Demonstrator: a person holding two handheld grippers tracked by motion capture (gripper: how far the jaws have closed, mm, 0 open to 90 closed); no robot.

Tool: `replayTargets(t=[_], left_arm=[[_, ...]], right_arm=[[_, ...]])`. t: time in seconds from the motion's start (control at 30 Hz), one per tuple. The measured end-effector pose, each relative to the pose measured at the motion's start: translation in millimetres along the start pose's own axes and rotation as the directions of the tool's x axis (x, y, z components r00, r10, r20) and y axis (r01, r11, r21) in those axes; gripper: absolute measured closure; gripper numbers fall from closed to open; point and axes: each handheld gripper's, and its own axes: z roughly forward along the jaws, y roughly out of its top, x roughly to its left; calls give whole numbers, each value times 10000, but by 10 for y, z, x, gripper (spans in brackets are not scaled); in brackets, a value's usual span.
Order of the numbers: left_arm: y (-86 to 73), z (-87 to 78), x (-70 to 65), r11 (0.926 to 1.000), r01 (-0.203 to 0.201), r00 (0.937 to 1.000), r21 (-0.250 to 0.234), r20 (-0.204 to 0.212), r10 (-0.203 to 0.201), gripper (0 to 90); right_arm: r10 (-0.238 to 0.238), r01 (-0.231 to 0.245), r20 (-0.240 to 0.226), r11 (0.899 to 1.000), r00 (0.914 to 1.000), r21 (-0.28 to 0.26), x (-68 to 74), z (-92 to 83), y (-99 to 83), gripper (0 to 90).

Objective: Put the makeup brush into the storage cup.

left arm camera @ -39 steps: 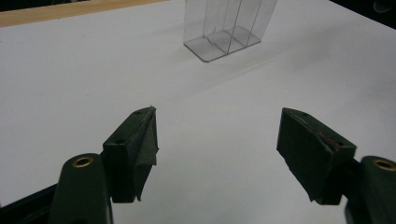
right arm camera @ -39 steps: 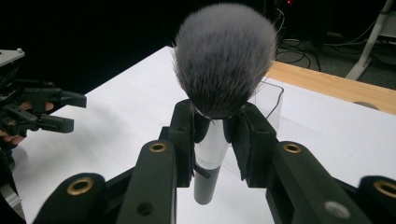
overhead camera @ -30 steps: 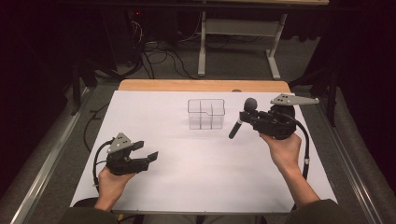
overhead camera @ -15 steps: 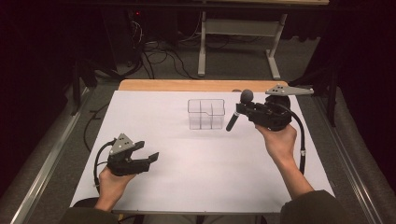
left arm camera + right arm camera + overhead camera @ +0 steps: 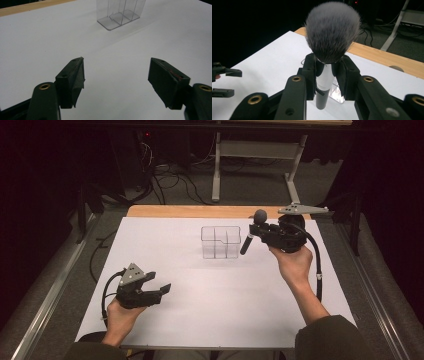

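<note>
The right gripper (image 5: 325, 68) is clamped on the brush (image 5: 329, 32), light and soft-tipped, best held by its hard neck, at the box's (image 5: 220, 241) three o'clock.

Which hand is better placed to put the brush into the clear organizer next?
Right. The right gripper is shut on the makeup brush, handle pointing down beside the clear organizer. The left gripper rests open near the table's front edge, well away.
</note>
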Motion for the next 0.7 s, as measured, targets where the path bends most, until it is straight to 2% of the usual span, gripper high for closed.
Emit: replayTargets(t=[0.23, 0.47, 0.7], left_arm=[[-1, 1, -4, 10000, -3, 10000, -10, 4, 3, 293], [-1, -6, -2, 10000, 52, 10000, -65, -29, -52, 290], [-1, -7, 1, 9999, 75, 10000, -84, -11, -75, 288]], right_arm=[[7, -7, 171, 10000, 9999, 17, -26, 107, 69, 728], [199, -192, 522, 9997, 9984, -156, -58, 223, 121, 727], [344, -339, 961, 9994, 9948, -76, -109, 350, 155, 726]])
